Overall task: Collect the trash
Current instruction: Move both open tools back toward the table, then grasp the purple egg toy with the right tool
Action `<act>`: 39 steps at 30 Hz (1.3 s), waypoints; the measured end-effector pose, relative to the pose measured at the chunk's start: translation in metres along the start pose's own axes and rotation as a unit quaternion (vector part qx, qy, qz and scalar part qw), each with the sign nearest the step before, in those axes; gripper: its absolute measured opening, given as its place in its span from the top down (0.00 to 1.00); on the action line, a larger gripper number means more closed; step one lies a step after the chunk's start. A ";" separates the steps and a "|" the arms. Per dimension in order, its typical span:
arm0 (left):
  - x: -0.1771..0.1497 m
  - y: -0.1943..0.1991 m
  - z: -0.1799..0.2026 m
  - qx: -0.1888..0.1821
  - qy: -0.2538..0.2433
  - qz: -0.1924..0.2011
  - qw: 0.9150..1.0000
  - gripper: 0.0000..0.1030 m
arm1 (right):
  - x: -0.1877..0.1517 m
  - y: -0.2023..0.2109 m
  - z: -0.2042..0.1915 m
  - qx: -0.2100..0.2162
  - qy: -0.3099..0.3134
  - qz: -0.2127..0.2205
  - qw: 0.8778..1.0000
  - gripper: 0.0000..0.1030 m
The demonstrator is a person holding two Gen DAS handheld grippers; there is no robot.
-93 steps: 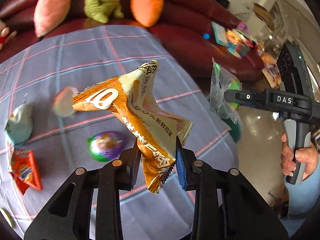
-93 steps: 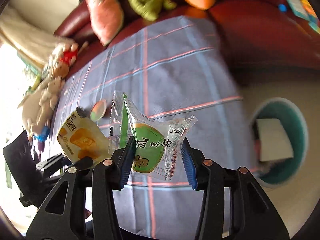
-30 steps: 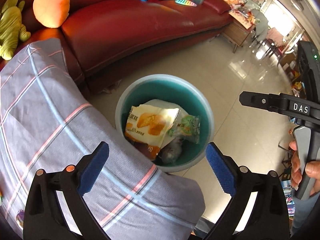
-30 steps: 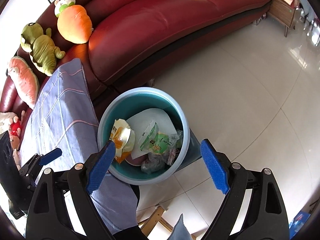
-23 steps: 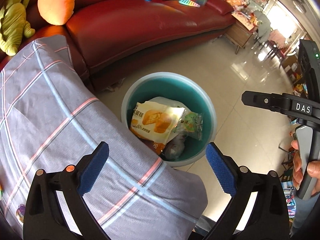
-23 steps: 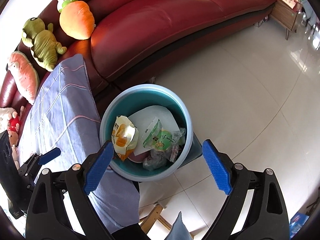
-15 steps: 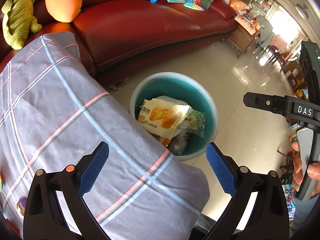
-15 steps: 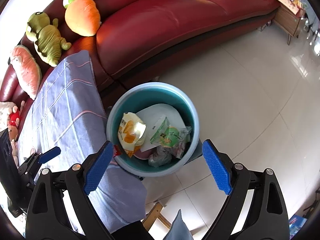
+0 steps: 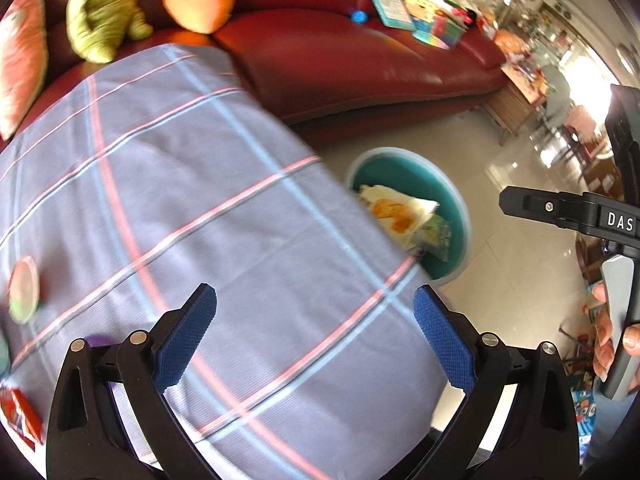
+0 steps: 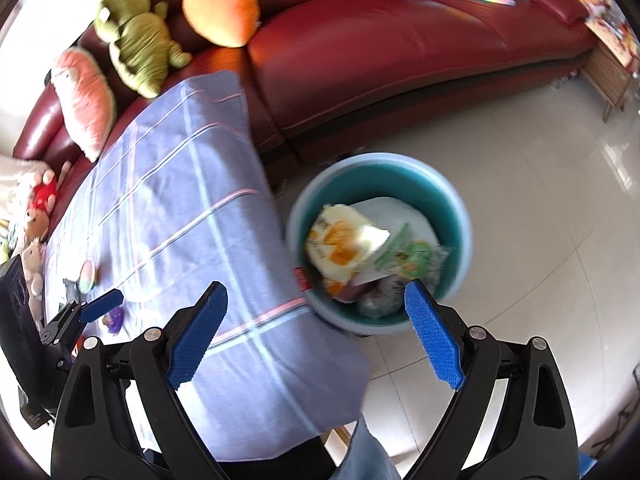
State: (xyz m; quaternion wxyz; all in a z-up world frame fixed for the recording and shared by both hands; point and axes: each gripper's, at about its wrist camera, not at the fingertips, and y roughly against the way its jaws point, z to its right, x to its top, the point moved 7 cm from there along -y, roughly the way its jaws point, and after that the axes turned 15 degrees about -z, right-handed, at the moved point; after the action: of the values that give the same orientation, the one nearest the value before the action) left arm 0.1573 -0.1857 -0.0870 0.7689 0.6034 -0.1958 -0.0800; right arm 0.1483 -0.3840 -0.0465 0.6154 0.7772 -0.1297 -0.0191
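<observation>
The teal trash bin (image 10: 456, 216) stands on the floor by the table's corner; it holds an orange snack wrapper (image 10: 340, 246), a green wrapper (image 10: 408, 258) and other trash. It also shows in the left wrist view (image 9: 448, 196). My left gripper (image 9: 314, 334) is open and empty above the grey plaid tablecloth (image 9: 180, 200). My right gripper (image 10: 316, 330) is open and empty above the table corner, near the bin. On the cloth lie a round pink-green wrapper (image 9: 23, 288), a purple one (image 10: 114, 315) and a red packet (image 9: 20, 414).
A red sofa (image 10: 400, 40) with plush toys (image 10: 138, 46) runs behind the table. Books (image 9: 404, 8) lie on the sofa. The floor (image 10: 540, 200) is glossy tile. The right gripper's body (image 9: 600, 220) and hand show at the right of the left wrist view.
Both wrappers were dropped into the bin and both grippers opened. Both grippers have since swung left, back over the tablecloth, so the bin has shifted right in both views.
</observation>
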 end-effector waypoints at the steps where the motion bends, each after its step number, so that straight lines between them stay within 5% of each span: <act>1: -0.005 0.004 -0.009 0.001 0.008 0.003 1.000 0.04 | -0.001 -0.002 -0.011 0.000 0.008 -0.002 1.000 0.16; 22: -0.131 0.074 -0.199 0.044 0.153 0.045 0.986 0.04 | -0.047 -0.052 -0.205 -0.007 0.156 -0.060 0.986 0.16; 30: -0.172 0.082 -0.254 0.055 0.184 0.051 0.980 0.04 | -0.075 -0.114 -0.277 -0.014 0.230 -0.105 0.967 0.16; 39: -0.171 0.096 -0.296 0.056 0.199 0.062 0.976 0.04 | -0.084 -0.153 -0.329 -0.050 0.337 -0.080 0.937 0.17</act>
State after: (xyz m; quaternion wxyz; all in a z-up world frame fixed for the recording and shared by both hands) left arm 0.1089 0.1661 -0.0874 0.7609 0.6359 -0.0799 0.1010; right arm 0.1572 -0.0199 -0.1249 0.6577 0.7141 0.1485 0.1883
